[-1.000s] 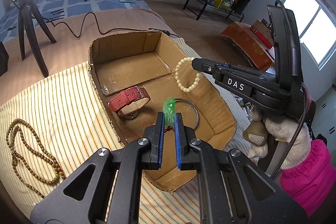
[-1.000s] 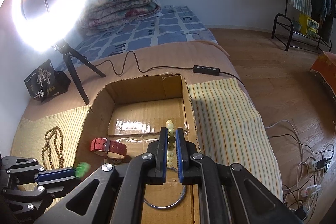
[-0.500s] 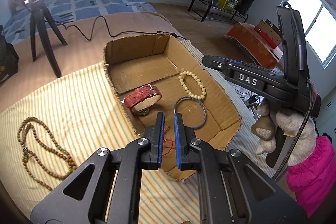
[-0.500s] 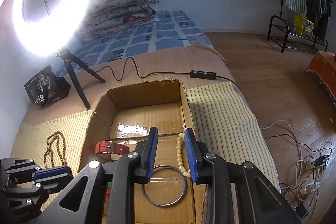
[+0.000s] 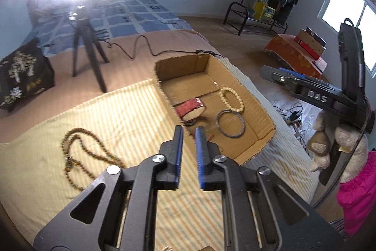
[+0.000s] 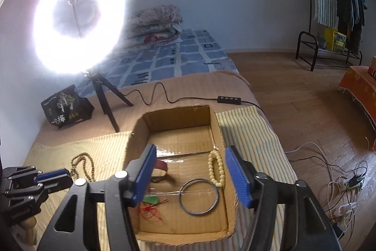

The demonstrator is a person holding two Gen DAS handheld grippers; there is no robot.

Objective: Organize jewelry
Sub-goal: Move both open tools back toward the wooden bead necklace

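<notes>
An open cardboard box [image 5: 256, 98] [image 6: 218, 131] lies on a striped cloth. Inside it are a red watch [image 5: 190, 107] [image 6: 161, 165], a cream bead bracelet [image 5: 231, 99] [image 6: 217, 167], a dark metal bangle [image 5: 230, 124] [image 6: 199, 197] and a green pendant on red cord [image 6: 151, 200]. A long brown bead necklace [image 5: 80, 152] [image 6: 83, 167] lies on the cloth left of the box. My left gripper [image 5: 189, 133] [image 6: 52, 175] is open and empty, over the cloth at the box's near left wall. My right gripper [image 6: 190, 172] [image 5: 282, 77] is wide open and empty above the box.
A ring light on a tripod [image 6: 103, 95] and a black bag [image 6: 65, 107] stand behind the cloth, with a cable and switch [image 6: 229, 99] near the box. The bed's right edge drops to a wooden floor with power cords [image 6: 340, 182]. A plush toy [image 5: 340, 157] sits at right.
My left gripper let go of the green pendant into the box, opened a little and pulled back left. My right gripper released the cream bracelet into the box, opened wide and rose.
</notes>
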